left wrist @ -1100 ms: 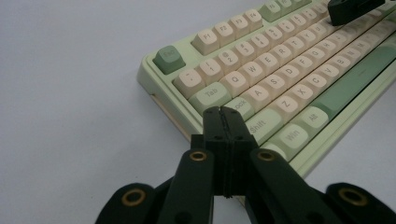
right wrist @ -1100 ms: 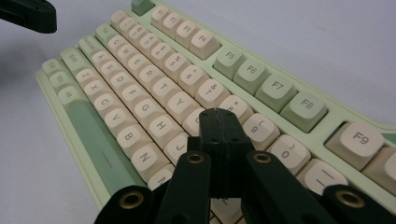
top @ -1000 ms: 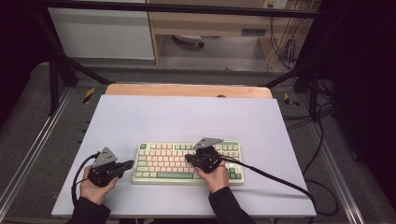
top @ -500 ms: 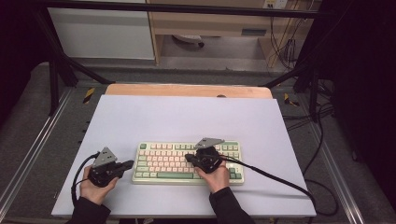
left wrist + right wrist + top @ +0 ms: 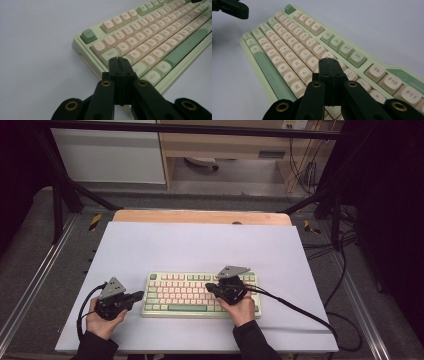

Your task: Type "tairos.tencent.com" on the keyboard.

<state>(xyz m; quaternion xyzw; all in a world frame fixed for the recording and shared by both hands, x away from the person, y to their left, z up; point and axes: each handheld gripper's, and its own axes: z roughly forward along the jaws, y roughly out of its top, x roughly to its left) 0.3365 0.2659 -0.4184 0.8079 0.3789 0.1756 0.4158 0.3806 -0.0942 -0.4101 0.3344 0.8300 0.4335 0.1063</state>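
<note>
Pressing keys with closed jaw tips looks like the work in hand, and it is going best when only one keycap is being met at a time, straight down from above, so that neighbouring caps are not being dragged along.

Lying on the wide pale lilac-white table sheet [image 5: 200, 245], near its front edge and a little right of centre, is the pale green mechanical keyboard with cream and green keycaps [image 5: 185, 292], its long side running parallel to that edge. A bare wooden strip is showing along the sheet's far edge.

Hovering over the right half of the keyboard is the right black hand-held gripper [image 5: 329, 65], its jaws pressed fully together with nothing between them; in the right gripper view the tip is sitting over the cream letter keys near the J and U caps, though whether it is touching a cap I cannot tell. The hand is gripping it from the near side, wrist low, jaws pointing left and away across the rows.

Resting by the keyboard's left end is the left black hand-held gripper [image 5: 119, 65], likewise closed on nothing. Its tip is pointing towards the near left corner keys, around Tab and Shift, apparently just short of them. Its cable is looping towards the sheet's front left corner.
</note>
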